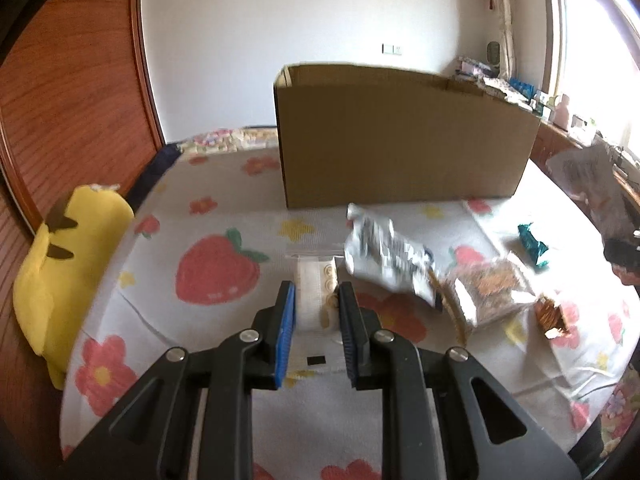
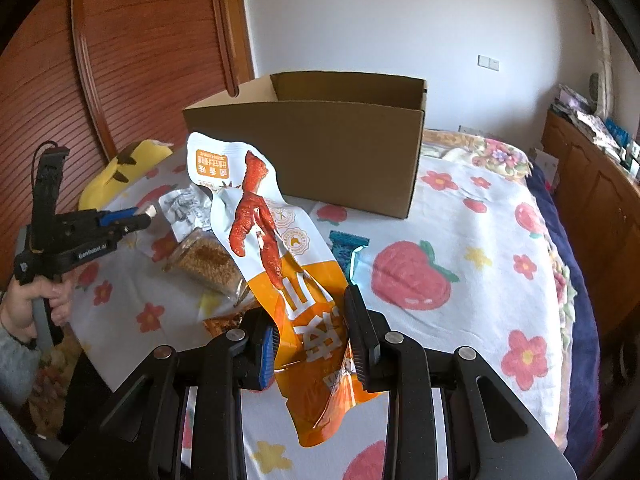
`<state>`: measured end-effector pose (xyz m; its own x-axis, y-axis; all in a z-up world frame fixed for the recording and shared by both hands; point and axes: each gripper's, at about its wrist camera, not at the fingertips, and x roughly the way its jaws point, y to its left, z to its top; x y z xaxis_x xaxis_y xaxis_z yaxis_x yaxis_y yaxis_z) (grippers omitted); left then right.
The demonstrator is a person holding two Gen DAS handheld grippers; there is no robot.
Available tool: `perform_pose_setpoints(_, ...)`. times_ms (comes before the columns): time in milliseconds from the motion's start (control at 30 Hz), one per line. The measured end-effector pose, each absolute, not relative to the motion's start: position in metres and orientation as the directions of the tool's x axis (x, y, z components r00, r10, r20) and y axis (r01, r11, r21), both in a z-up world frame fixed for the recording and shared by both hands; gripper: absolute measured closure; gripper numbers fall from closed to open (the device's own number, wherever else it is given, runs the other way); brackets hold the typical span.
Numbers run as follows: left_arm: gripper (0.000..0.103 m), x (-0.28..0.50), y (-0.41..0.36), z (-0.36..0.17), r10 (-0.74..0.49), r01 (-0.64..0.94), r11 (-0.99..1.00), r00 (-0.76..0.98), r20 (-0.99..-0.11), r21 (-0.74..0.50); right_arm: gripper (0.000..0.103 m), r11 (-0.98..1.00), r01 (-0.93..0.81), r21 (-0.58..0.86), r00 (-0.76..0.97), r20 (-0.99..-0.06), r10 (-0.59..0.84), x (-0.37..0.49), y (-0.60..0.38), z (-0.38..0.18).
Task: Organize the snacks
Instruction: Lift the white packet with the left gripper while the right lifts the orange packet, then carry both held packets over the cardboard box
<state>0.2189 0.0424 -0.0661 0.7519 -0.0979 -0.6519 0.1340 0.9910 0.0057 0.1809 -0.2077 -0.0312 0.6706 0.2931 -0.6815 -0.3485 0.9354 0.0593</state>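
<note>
In the left wrist view, the left gripper has its blue ribbed pads clamped on a flat clear zip pouch with pale round pieces inside. Beyond the jaws stands an open brown cardboard box on a flower-and-strawberry printed bedsheet; right of the jaws lie a crinkled silver foil packet, a clear bag of brown snacks and a small teal wrapper. In the right wrist view, the right gripper grips a glossy orange-and-white chicken-feet packet, which rises, bent, between the jaws toward the box.
</note>
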Motion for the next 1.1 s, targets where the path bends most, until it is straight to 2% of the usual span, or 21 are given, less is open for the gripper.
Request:
perform_pose_setpoints(367,0.083,0.208,0.02,-0.01,-0.144,0.191,0.981,0.811,-0.566,0.024,0.074,0.938,-0.339,0.07,0.691,-0.658,0.299,0.172,-0.217,-0.02)
perform_pose_setpoints(1100,0.083,0.212,-0.018,0.035,-0.201,0.257,0.965,0.853,-0.482,0.053,0.073,0.931,-0.355,0.084,0.724,-0.605,0.331,0.172,-0.224,0.008)
